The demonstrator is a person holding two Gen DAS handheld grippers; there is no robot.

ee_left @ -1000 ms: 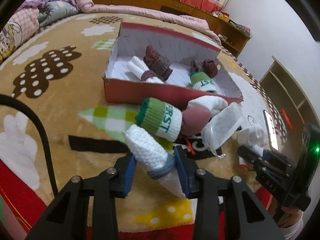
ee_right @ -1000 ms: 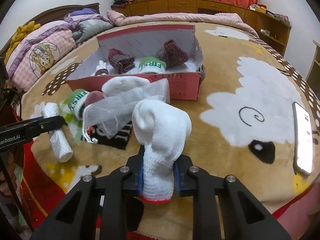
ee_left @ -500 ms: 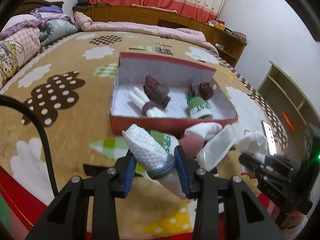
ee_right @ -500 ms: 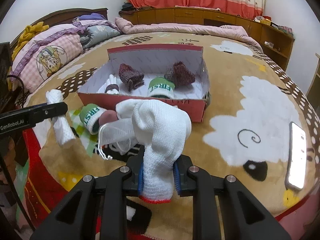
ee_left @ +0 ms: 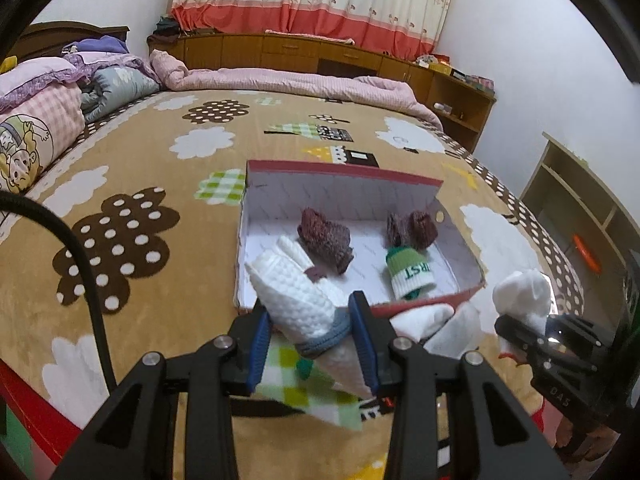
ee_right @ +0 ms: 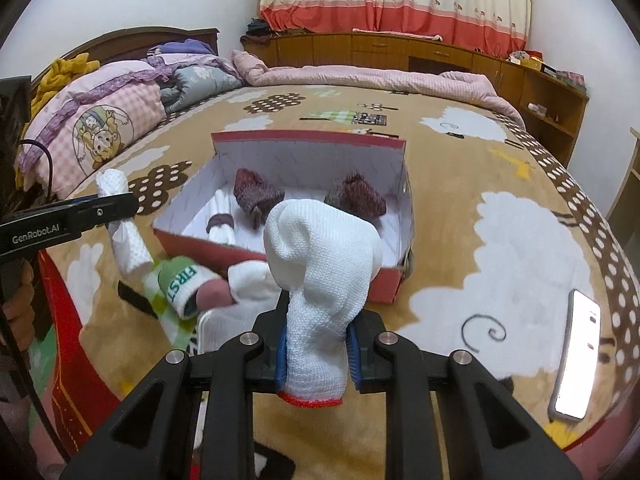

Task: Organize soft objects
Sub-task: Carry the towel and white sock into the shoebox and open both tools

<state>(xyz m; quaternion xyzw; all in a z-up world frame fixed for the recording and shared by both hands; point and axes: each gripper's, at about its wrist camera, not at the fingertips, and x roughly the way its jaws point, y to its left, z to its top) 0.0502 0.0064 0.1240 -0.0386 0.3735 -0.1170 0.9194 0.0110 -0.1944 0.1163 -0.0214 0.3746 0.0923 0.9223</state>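
Left gripper (ee_left: 313, 344) holds a rolled white sock bundle (ee_left: 298, 300), fingers (ee_left: 256, 344) clamped on it just above its grey band. Right gripper (ee_right: 318, 354) holds a white sock (ee_right: 320, 280), fingers (ee_right: 354, 352) pinched on the lower part near the red-trimmed cuff; the free end stands up and flops over above the pads.

Both items hang above the bed's blanket (ee_left: 132, 184), on the near side of the red shoebox (ee_left: 340, 174). Neither is inside it yet.

Handling, as a judgement: both are light, soft and compressible. No breakage risk, and the knit likely gives good friction against the pads. The roll is the firmer of the two, and a grip at the band should keep it from unrolling. The loose sock will sag and swing, so the unsupported end may catch on the box rim going in.

Box already contains a white roll (ee_left: 292, 252), two maroon knit pieces (ee_left: 326, 236) and a green-cuffed sock (ee_left: 410, 272). Open floor is left between them and along the near wall.

Still on the blanket in front of the box: another green-cuffed sock (ee_right: 182, 284), a further white sock (ee_right: 250, 282) and what looks like a mesh pouch (ee_right: 224, 330), partly hidden.

A phone (ee_right: 576, 354) lies on the blanket well off to the right, screen lit.
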